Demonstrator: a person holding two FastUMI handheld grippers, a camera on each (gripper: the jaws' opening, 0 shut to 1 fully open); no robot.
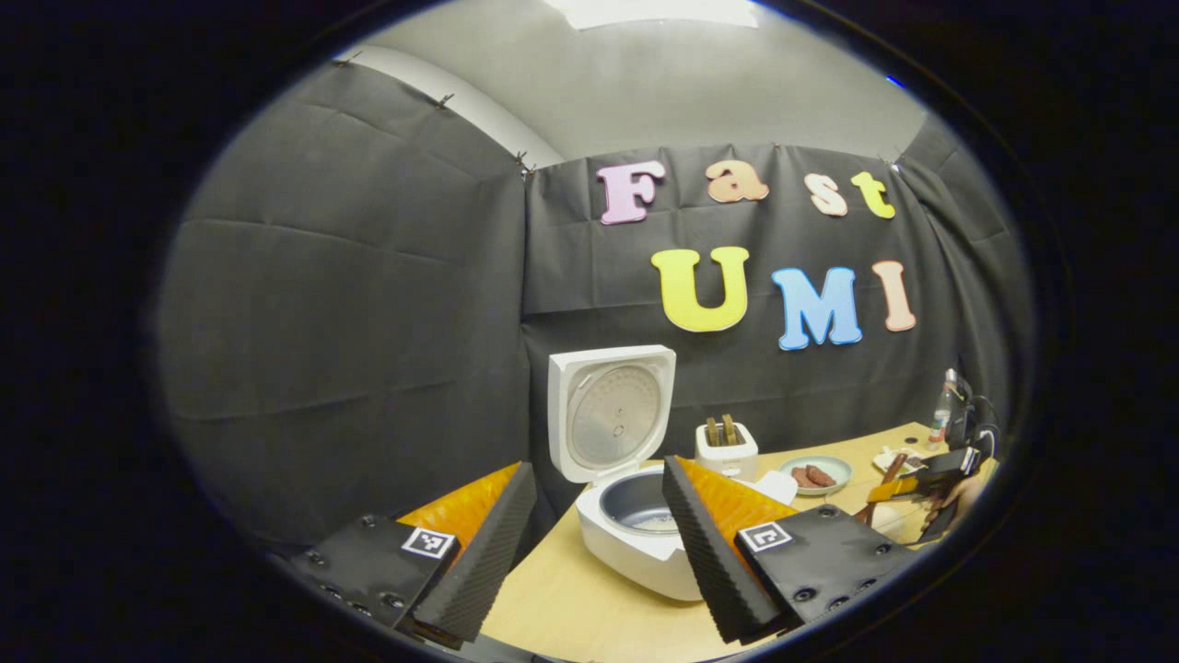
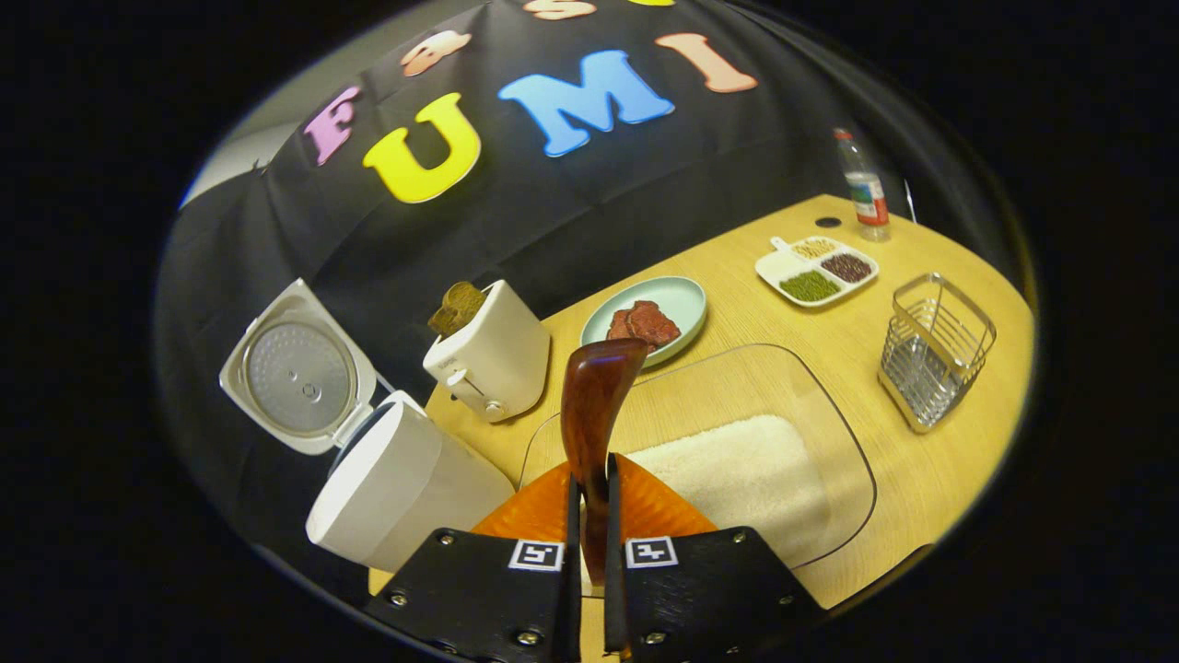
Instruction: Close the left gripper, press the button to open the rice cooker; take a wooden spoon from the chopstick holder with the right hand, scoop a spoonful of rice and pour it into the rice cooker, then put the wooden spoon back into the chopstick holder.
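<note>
the right gripper (image 2: 589, 516) is clamped on the handle of the wooden spoon (image 2: 594, 396), whose bowl is held up above the clear tray of rice (image 2: 737, 470); the left gripper (image 1: 589, 543) is held wide apart and empty, near the rice cooker (image 1: 636, 534), whose lid (image 1: 610, 410) is already raised. the scoop is best made with the bowl dipped low into the rice and kept level. the chopstick holder (image 2: 935, 350) is seen well apart, to the right.

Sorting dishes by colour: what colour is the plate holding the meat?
Pale blue-green plate, clearest in the right gripper view.
</note>
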